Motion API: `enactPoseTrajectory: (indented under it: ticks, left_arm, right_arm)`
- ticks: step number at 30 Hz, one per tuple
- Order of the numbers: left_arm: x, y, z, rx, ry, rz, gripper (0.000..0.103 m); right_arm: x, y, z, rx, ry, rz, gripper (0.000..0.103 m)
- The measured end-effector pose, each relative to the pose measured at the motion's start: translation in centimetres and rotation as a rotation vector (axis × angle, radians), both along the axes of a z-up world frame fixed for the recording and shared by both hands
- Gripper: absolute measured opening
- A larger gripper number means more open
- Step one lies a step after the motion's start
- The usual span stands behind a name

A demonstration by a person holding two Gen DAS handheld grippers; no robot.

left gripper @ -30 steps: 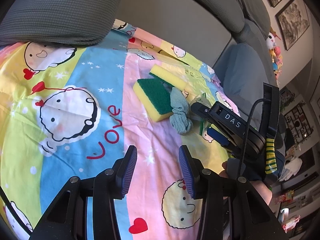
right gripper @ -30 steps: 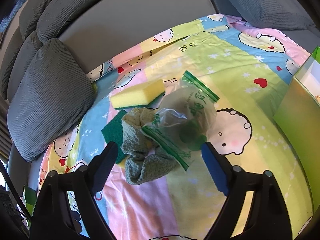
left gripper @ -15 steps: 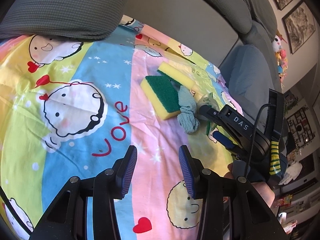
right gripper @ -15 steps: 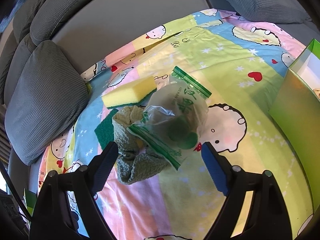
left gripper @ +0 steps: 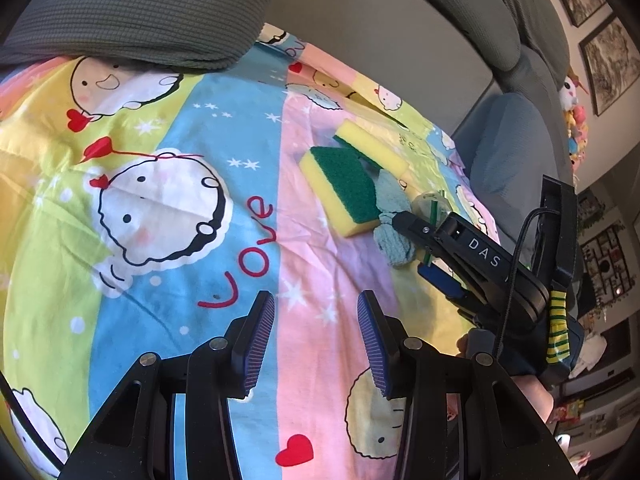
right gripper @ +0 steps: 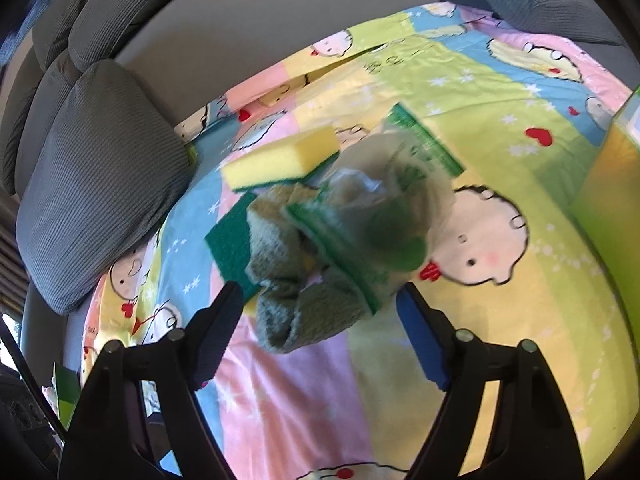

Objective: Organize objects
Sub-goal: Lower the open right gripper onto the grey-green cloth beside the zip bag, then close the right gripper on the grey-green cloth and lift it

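A crumpled waffle-knit cloth [right gripper: 296, 292] and a clear crinkled zip bag [right gripper: 384, 216] with green strips lie mid-frame on the cartoon-print sheet [right gripper: 520, 320]. Two foam sponges [right gripper: 280, 156] lie up-left. The right gripper [right gripper: 320, 312] straddles the cloth's lower end, closing with nothing gripped. The bag slants from upper right to lower left. The left gripper [left gripper: 316, 332], narrowly parted, holds nothing.

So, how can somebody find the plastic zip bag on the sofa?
On the cartoon bedsheet covering the sofa, find the small pile with two sponges. The zip bag lies at its right, partly over the grey-green cloth. It alone is transparent, with green strips.
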State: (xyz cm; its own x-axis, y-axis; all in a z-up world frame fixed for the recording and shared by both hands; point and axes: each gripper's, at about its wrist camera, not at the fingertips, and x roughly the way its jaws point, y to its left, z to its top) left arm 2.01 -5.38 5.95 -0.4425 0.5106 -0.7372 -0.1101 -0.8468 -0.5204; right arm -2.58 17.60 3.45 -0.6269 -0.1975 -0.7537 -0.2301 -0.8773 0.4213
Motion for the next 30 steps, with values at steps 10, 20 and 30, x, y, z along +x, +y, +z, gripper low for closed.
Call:
enactPoseTrajectory:
  ticks: [10, 20, 30]
  left_arm:
    - [-0.3, -0.7, -0.2, 0.014, -0.018, 0.026, 0.043]
    - [-0.6, -1.6, -0.7, 0.014, -0.044, 0.056, 0.043]
    - [-1.3, -3.3, -2.0, 0.018, -0.105, 0.127, 0.043]
  right_arm:
    - [-1.0, -1.3, -1.1, 0.07, -0.03, 0.024, 0.036]
    - [0.7, -2.4, 1.4, 0.088, -0.011, 0.093, 0.016]
    - [3.6, -5.3, 3.0, 0.016, -0.037, 0.286, 0.016]
